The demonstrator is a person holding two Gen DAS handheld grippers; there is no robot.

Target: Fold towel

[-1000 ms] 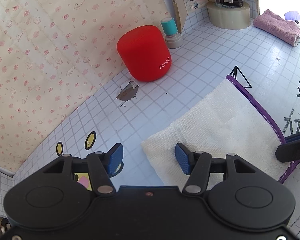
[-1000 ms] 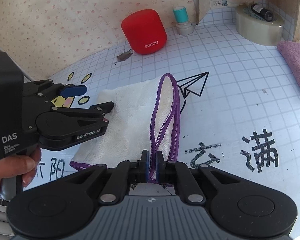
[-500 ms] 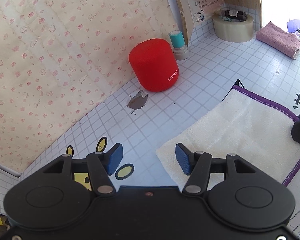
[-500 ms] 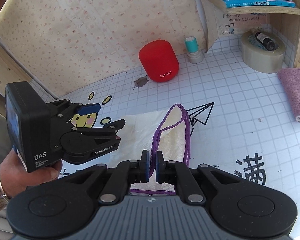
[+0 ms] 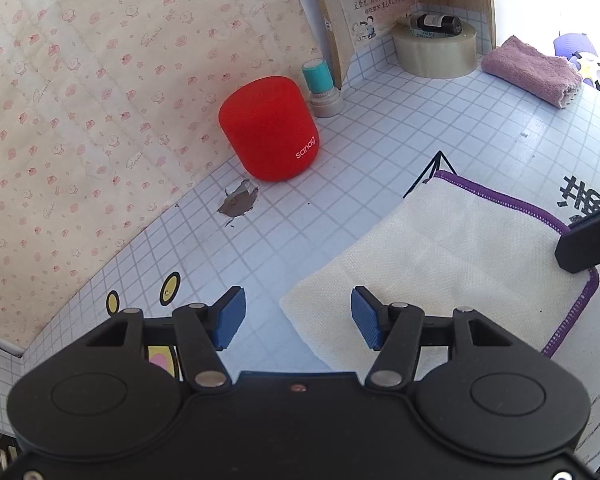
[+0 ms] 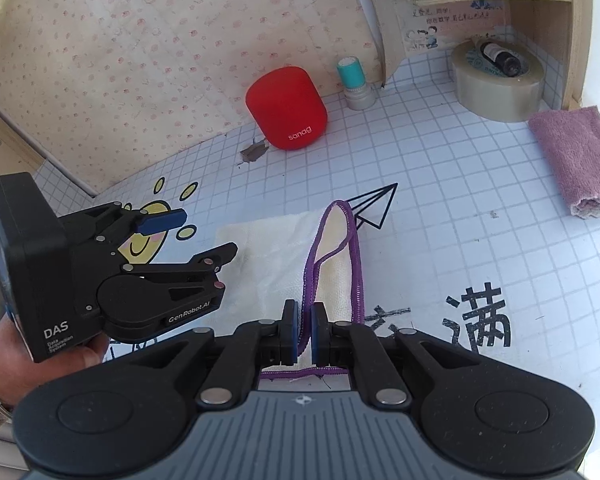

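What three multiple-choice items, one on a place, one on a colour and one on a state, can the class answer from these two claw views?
1. Where does the dark bottle lie?
A. on the tape roll
B. on the pink cloth
C. beside the red speaker

2. What colour is the towel trim?
A. green
B. purple
C. orange

3. How is the right claw?
A. wide open and empty
B. out of view
C. shut on the towel's edge

Answers:
1 A, the bottle rests across the roll's top.
2 B, a purple stitched border runs along the edge.
3 C, its blue pads pinch the lifted trim.
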